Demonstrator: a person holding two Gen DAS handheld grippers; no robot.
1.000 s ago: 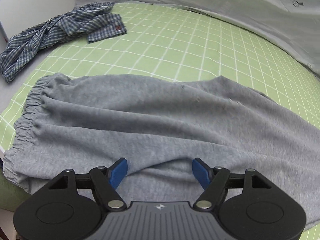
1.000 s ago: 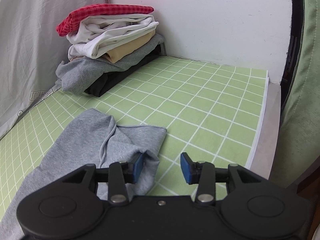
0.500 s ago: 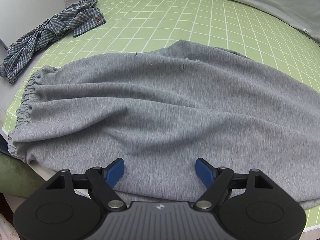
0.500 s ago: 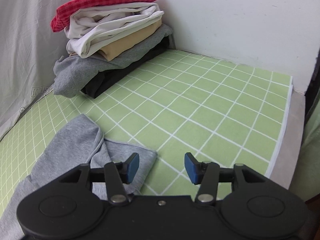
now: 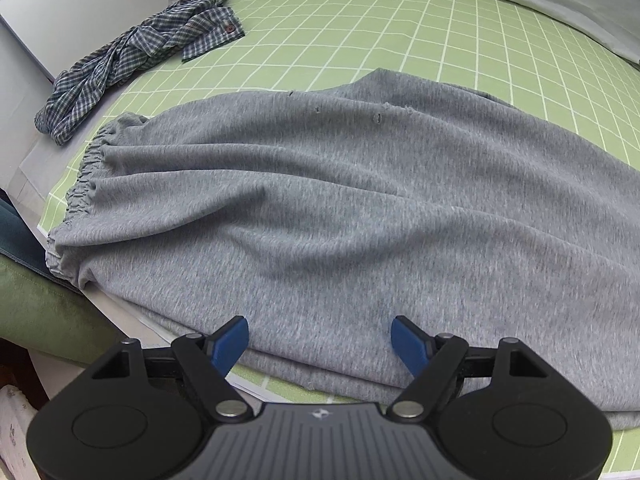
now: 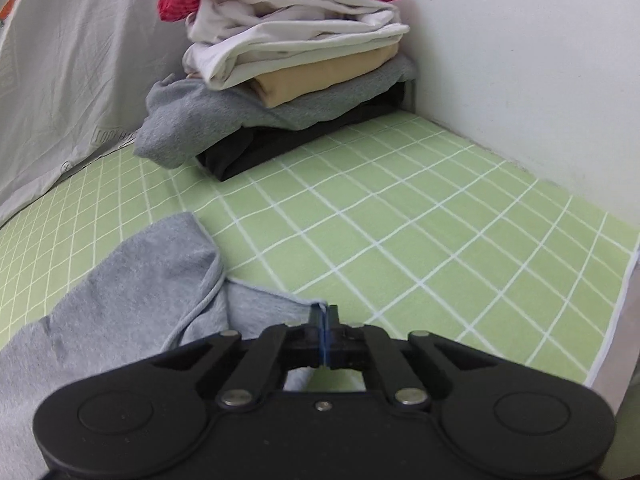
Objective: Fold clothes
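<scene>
Grey jersey, soft and limp, makes up the trousers (image 5: 360, 216) that lie spread across the green checked mat (image 5: 400, 32), with the gathered waistband (image 5: 86, 184) at the left edge and the legs running off to the right. In the right wrist view the leg ends (image 6: 132, 288) lie loosely bunched, one partly over the other, with a thin cord or hem line curling across them.

The left gripper (image 5: 320, 334) hovers over the near edge of the cloth with its blue fingers spread wide and nothing between them. The right gripper (image 6: 323, 328) has its fingers pressed together at the corner of the lower leg end; a small bit of grey cloth seems to be pinched there, though the fingers hide most of the contact.

This fabric looks fairly thick but floppy, light enough to lift by one edge, and likely to sag and drag on the mat instead of holding a shape. It should not slip much from the pads. Good places to take hold are probably the hem corners and the waistband, where the doubled cloth gives more to pinch.

A checked shirt (image 5: 132, 60) lies crumpled at the far left of the mat, and a stack of folded clothes (image 6: 288, 64) sits in the far corner by the wall.
</scene>
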